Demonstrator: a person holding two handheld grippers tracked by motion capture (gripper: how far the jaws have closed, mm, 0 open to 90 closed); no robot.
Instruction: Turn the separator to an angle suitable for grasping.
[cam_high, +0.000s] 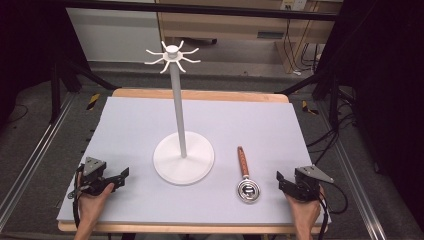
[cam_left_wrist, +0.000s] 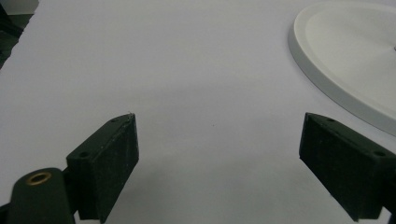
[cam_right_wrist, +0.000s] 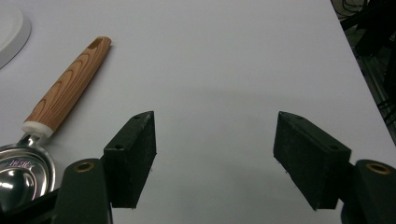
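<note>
A white stand (cam_high: 176, 105) with hooked arms at its top rises from a round base (cam_high: 183, 160) in the middle of the pale mat. Right of the base lies a scoop (cam_high: 245, 175) with a wooden handle (cam_right_wrist: 70, 84) and a steel bowl (cam_right_wrist: 21, 175) toward the near edge. My left gripper (cam_high: 122, 177) rests at the mat's near left, open, jaws wide with bare mat between them (cam_left_wrist: 219, 140); the base's rim (cam_left_wrist: 336, 88) lies ahead to its right. My right gripper (cam_high: 281, 181) rests at the near right, open and empty (cam_right_wrist: 215, 140), with the scoop just to its left.
The mat (cam_high: 130, 130) covers a wooden table (cam_high: 200, 94). Dark frame legs and cables (cam_high: 320, 140) stand beyond the table's right edge, rails (cam_high: 30, 165) run along the left. The mat's right edge (cam_right_wrist: 355, 79) is close to my right gripper.
</note>
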